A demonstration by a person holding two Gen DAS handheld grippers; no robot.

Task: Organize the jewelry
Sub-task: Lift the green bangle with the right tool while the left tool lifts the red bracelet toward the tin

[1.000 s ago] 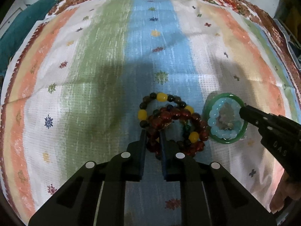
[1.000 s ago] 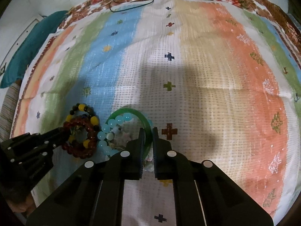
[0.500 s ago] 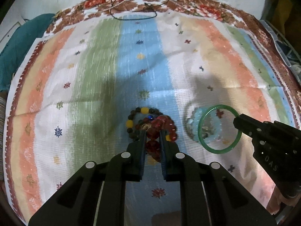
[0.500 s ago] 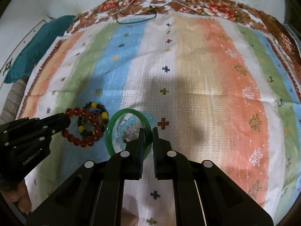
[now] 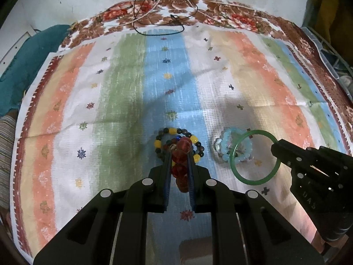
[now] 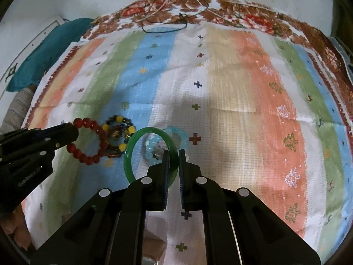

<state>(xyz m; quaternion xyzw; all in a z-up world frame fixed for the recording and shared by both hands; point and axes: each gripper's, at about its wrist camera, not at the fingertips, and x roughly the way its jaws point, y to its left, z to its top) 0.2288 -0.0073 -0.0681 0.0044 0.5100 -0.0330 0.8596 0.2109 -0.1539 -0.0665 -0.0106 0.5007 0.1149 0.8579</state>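
1. Red bead bracelet (image 6: 88, 141) hangs pinched in the left gripper (image 5: 179, 154), clear of the striped cloth (image 5: 123, 101).
2. Green bangle (image 5: 253, 156) is clamped by its rim in the right gripper (image 6: 173, 154), also raised.
3. The dark-and-yellow bead bracelet (image 5: 176, 141) lies on the cloth directly below the left gripper; the pale blue bead bracelet (image 5: 229, 145) lies under the bangle, nearer the right.
4. Each held ring dangles roughly above its leftover neighbour, so likely set-down spots lie outward, left and right respectively.

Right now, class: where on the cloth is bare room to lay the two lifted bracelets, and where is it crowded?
Bare: the orange and green stripes right of the pale blue bracelet. Crowded: around the yellow-and-dark bracelet and the cords along the far floral border.
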